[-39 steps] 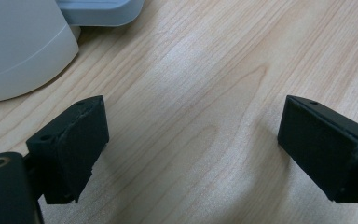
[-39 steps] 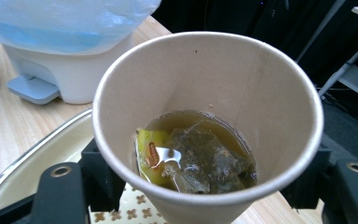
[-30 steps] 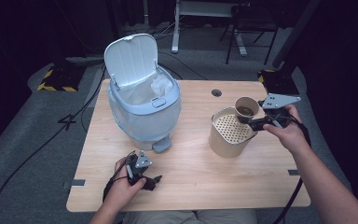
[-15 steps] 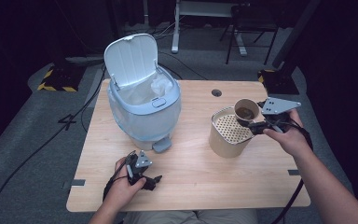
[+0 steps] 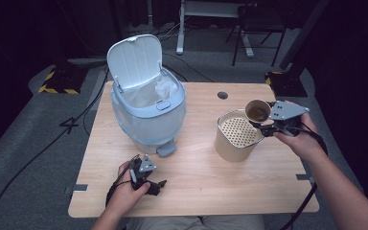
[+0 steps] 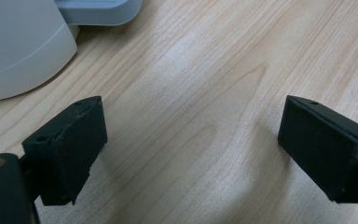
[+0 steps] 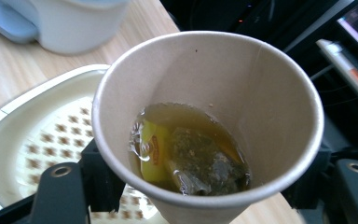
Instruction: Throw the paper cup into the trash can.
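Note:
My right gripper (image 5: 263,125) is shut on a brown paper cup (image 5: 257,110) and holds it tilted over the right rim of a cream strainer canister (image 5: 235,135). In the right gripper view the cup (image 7: 209,112) holds brown tea and a wet tea bag with a yellow tag (image 7: 191,161), and the perforated strainer top (image 7: 42,140) lies below it. My left gripper (image 5: 154,184) rests on the table near the front edge, open, with bare wood between its black pads (image 6: 70,144).
A pale blue pedal bin (image 5: 146,108) with its lid up and a white liner stands at the table's left middle; its base and pedal (image 6: 98,10) lie just beyond my left gripper. A cable hole (image 5: 223,95) sits near the table's far edge.
The right gripper and the cup have shifted very slightly over the strainer. The left gripper has stayed put.

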`<state>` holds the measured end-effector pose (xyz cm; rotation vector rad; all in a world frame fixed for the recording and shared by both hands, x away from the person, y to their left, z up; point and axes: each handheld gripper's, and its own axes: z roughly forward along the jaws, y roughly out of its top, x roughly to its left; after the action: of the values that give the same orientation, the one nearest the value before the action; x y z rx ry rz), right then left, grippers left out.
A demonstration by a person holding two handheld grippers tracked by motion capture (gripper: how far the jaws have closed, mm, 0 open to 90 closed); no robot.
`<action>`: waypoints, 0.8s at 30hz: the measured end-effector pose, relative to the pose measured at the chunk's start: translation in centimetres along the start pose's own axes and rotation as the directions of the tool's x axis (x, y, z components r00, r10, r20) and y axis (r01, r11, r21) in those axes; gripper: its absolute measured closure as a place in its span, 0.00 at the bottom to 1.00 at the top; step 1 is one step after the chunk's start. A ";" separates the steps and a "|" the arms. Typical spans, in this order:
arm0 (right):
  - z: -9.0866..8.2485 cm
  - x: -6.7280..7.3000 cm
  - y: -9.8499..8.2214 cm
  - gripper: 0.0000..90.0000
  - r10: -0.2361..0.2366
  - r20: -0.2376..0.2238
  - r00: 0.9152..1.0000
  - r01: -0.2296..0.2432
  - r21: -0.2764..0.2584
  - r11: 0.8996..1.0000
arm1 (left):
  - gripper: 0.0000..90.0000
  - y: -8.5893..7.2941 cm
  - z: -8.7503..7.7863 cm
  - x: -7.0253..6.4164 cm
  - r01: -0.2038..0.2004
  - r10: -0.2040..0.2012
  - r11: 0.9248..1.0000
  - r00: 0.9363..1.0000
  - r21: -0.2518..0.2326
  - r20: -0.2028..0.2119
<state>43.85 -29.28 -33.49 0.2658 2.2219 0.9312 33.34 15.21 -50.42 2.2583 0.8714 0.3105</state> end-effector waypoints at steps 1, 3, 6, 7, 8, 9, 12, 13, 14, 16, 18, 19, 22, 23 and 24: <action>0.0 -0.1 0.0 0.33 -0.021 0.010 1.000 0.021 0.010 1.000 | 0.10 0.0 0.0 0.0 0.000 0.000 1.000 1.000 0.000 0.000; 0.1 -0.2 -0.2 0.33 -0.058 0.026 0.998 0.058 0.020 0.998 | 0.10 0.0 0.0 0.0 0.000 0.000 1.000 1.000 0.000 0.000; 0.3 -0.4 -0.4 0.33 -0.124 0.057 0.991 0.122 0.038 0.992 | 0.09 0.0 0.0 0.0 0.000 0.000 1.000 1.000 0.000 0.000; 0.3 -0.4 -0.4 0.33 -0.144 0.068 0.987 0.141 0.046 0.989 | 0.10 0.0 0.0 0.0 0.000 0.000 1.000 1.000 0.000 0.000; 0.4 -0.4 -0.5 0.33 -0.173 0.084 0.981 0.169 0.056 0.984 | 0.10 0.0 0.0 0.0 0.000 0.000 1.000 1.000 0.000 0.000; 0.4 -0.3 -0.5 0.33 -0.194 0.097 0.976 0.188 0.069 0.980 | 0.10 0.0 0.0 0.0 0.000 0.000 1.000 1.000 -0.001 0.000; 0.4 -0.2 -0.4 0.33 -0.276 0.134 0.952 0.262 0.111 0.959 | 0.10 0.0 0.0 0.0 0.000 0.000 1.000 1.000 0.000 0.000; 0.4 -0.1 -0.4 0.33 -0.299 0.144 0.943 0.282 0.125 0.951 | 0.10 0.0 0.0 0.0 0.000 0.000 1.000 1.000 0.000 0.000; 0.4 0.0 -0.3 0.33 -0.326 0.153 0.933 0.305 0.142 0.942 | 0.10 0.0 0.0 0.0 0.000 0.000 1.000 1.000 0.000 0.000; 0.5 0.2 -0.2 0.33 -0.384 0.172 0.907 0.355 0.176 0.918 | 0.10 0.0 0.0 0.0 0.000 0.000 1.000 1.000 0.000 0.000; 0.6 0.3 -0.1 0.33 -0.433 0.193 0.880 0.395 0.207 0.895 | 0.10 0.0 0.0 0.0 0.000 0.000 1.000 1.000 0.000 0.000; 0.7 0.4 -0.1 0.33 -0.453 0.201 0.869 0.411 0.218 0.885 | 0.10 0.0 0.0 0.0 0.000 0.000 1.000 1.000 0.000 0.000; 0.9 0.6 0.0 0.33 -0.502 0.217 0.837 0.449 0.252 0.857 | 0.10 0.0 0.0 0.0 0.000 0.000 1.000 1.000 0.000 0.000; 1.0 0.7 0.0 0.33 -0.519 0.218 0.827 0.462 0.263 0.847 | 0.10 0.0 0.0 0.0 0.000 0.000 1.000 1.000 0.000 0.000; 1.0 0.8 0.0 0.33 -0.532 0.218 0.818 0.472 0.273 0.838 | 0.10 0.0 0.0 0.0 0.000 0.000 1.000 1.000 0.000 -0.001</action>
<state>43.98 -28.35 -34.40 -0.0989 1.9658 0.3422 33.34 15.21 -50.42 2.2583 0.8716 0.3113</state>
